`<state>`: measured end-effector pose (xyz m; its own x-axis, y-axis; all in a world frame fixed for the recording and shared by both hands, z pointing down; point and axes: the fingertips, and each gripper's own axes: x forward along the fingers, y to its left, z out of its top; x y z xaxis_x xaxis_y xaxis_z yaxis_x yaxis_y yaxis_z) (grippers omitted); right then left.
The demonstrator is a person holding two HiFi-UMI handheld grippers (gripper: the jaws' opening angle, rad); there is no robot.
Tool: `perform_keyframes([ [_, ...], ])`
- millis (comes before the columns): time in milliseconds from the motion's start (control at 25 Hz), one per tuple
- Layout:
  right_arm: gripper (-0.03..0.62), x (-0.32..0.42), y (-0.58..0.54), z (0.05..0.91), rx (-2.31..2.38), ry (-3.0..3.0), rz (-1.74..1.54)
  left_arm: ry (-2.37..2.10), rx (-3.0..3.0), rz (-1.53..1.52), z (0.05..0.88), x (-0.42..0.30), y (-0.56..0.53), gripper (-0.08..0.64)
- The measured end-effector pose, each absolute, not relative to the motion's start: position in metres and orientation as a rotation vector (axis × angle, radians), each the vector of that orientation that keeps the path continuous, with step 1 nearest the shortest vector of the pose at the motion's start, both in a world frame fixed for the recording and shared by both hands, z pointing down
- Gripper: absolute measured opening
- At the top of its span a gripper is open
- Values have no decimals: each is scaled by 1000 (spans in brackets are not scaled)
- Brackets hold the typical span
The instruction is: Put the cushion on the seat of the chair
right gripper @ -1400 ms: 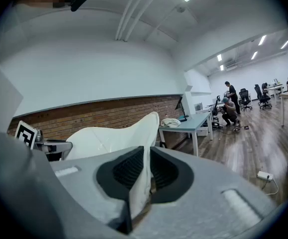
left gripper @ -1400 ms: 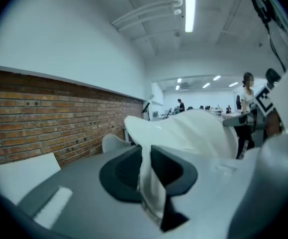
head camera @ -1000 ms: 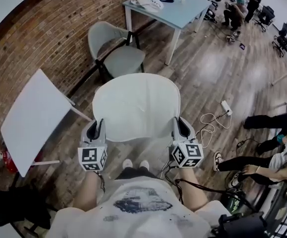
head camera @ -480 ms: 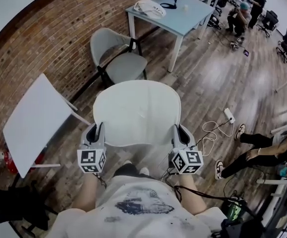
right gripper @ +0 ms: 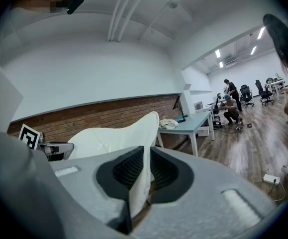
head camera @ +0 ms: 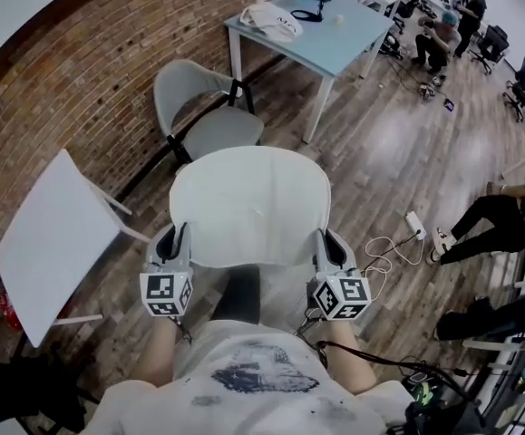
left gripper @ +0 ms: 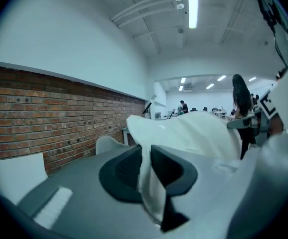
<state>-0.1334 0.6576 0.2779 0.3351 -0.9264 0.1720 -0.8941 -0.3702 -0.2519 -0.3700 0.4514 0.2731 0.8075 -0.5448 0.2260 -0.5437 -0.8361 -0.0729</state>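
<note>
cushion [head camera: 248,202] before chair [head camera: 221,123], table [head camera: 335,27] behind chair, cable [head camera: 384,236] on floor [head camera: 398,125] at right

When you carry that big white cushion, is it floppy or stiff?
Probably soft but not limp: the cushion spans nearly flat between the left gripper and right gripper. Its pinched edge squashes thin, so likely squishy. Probably light: two edge pinches hold it up.
</note>
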Motion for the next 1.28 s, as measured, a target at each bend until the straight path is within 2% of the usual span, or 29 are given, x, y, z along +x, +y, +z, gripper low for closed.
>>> perform_keyframes([
  [640, 37, 23, 369, 286, -2485, 1754, -519, 942, -3025, -444, 291, -226, 183, 49],
  [1280, 37, 90, 191, 292, -2317, 1993, -575, 1239, -2949, -459, 292, -192, 64, 49],
])
